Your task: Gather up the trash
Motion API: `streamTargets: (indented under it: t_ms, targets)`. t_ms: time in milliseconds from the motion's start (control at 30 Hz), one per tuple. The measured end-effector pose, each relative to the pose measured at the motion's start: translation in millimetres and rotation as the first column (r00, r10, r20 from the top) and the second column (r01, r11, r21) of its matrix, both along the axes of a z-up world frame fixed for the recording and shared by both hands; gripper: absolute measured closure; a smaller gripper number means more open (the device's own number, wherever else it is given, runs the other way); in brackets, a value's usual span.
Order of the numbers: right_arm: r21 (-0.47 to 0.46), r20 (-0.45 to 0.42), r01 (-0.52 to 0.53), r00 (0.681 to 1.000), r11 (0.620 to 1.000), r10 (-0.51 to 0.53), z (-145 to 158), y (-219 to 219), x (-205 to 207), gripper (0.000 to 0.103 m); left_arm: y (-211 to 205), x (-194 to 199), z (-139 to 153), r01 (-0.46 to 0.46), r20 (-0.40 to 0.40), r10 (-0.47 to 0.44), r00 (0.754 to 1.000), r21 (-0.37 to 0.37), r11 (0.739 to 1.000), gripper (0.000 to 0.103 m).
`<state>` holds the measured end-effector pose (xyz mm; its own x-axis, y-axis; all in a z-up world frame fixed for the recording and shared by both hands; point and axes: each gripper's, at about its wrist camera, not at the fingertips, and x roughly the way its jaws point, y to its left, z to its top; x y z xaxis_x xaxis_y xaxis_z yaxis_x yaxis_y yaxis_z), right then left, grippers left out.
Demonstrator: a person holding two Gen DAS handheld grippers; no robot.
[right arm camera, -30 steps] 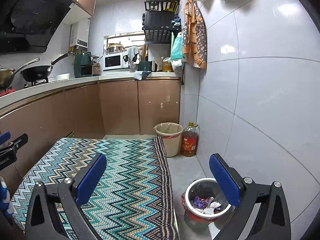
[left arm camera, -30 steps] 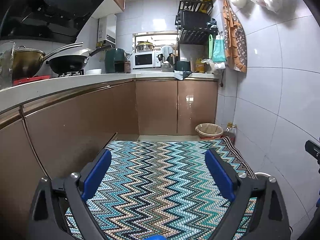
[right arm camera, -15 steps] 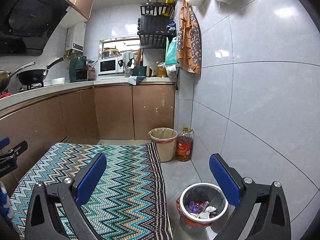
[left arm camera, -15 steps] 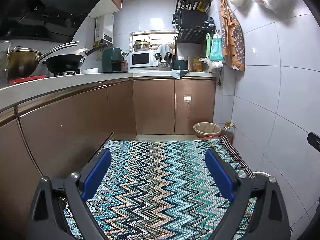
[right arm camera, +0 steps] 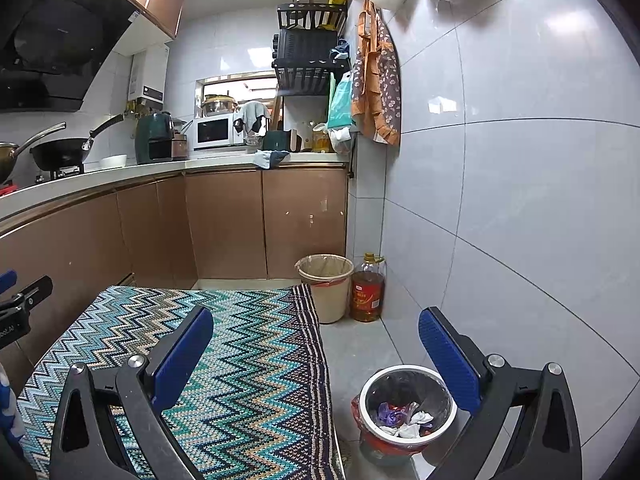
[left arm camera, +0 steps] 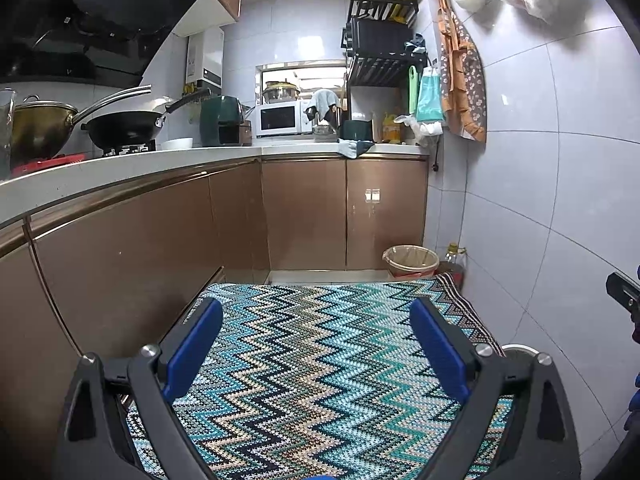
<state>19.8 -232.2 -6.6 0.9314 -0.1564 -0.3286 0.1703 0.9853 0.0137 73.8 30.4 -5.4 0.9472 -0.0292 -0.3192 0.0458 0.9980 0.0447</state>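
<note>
While both tools hang over the kitchen floor, the left gripper (left arm camera: 316, 340) has its blue fingers spread wide with nothing between them, framing the zigzag rug (left arm camera: 312, 364) that fills the lower centre of its view. The right gripper (right arm camera: 316, 344) is likewise spread apart and holds nothing. In the lower right of the right wrist view, a small silver-rimmed trash can (right arm camera: 407, 408) stands on the grey tile just beside the rug's dark edge, and crumpled trash (right arm camera: 404, 420) in white, purple and red lies inside it. The can sits low between the two blue fingers, nearer the right-hand one. Farther back, at centre right of that frame, a beige bin (right arm camera: 326, 286) with a liner stands against the brown cabinets (right arm camera: 264, 224), touching or nearly touching an oil bottle (right arm camera: 368, 292) beside the tiled wall. In the left wrist view only the can's rim (left arm camera: 520, 350) peeks out at the lower right, behind the gripper's right-hand finger.
</note>
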Motion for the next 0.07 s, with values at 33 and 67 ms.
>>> streamTargets:
  t_ms: [33,67]
  targets:
    - [0.002,-0.001,0.002,1.0,1.0,-0.002,-0.4,-0.5,0.3,0.0,0.0,0.6,-0.3,0.001,-0.002,-0.001,1.0,-0.002,1.0,0.008]
    - [0.004,-0.002,0.004,1.0,1.0,-0.004,-0.9,-1.1,0.8,0.0,0.0,1.0,-0.7,0.002,-0.005,-0.002,1.0,-0.003,1.0,0.008]
